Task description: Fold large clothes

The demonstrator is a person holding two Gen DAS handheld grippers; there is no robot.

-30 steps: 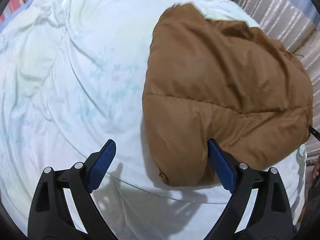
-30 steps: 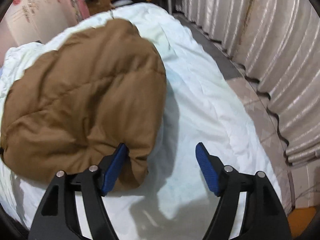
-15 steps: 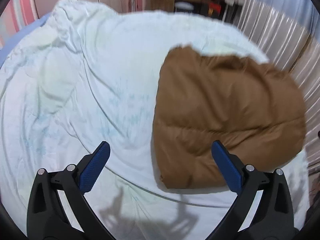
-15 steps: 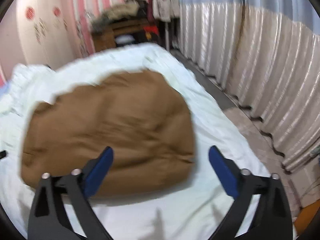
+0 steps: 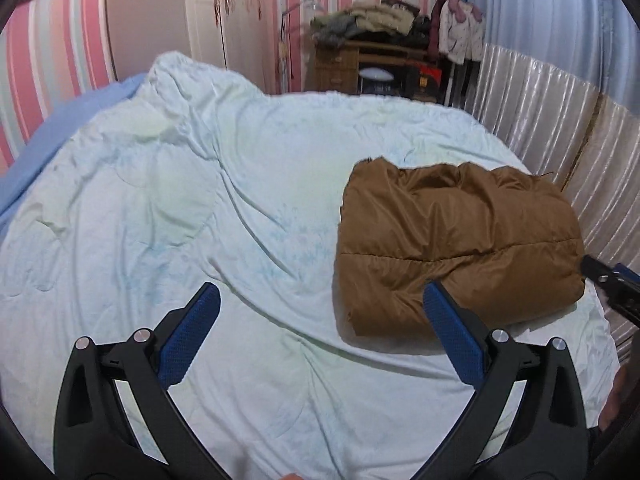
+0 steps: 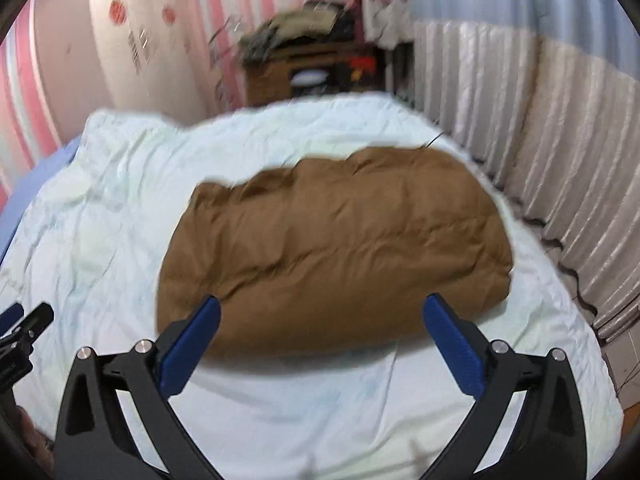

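Note:
A brown padded jacket (image 5: 456, 248) lies folded into a compact bundle on the pale quilt (image 5: 180, 208), toward the bed's right side. In the right wrist view the same brown jacket (image 6: 336, 256) fills the middle of the bed. My left gripper (image 5: 320, 304) hangs open above the quilt, back from the jacket's near left corner, holding nothing. My right gripper (image 6: 320, 316) is open too, raised in front of the jacket's near edge and clear of it. Each gripper's tip shows at the edge of the other's view.
A ribbed silvery padded barrier (image 5: 560, 120) lines the bed's right side. A wooden desk piled with clothes (image 5: 372, 48) stands beyond the far end, beside a white wardrobe (image 5: 208, 20). A blue sheet (image 5: 60, 120) shows at the left edge. Floor tiles (image 6: 624, 364) lie at the right.
Both grippers have drawn back and up from the jacket's near edge, so more of the room shows. The jacket stays folded on the quilt.

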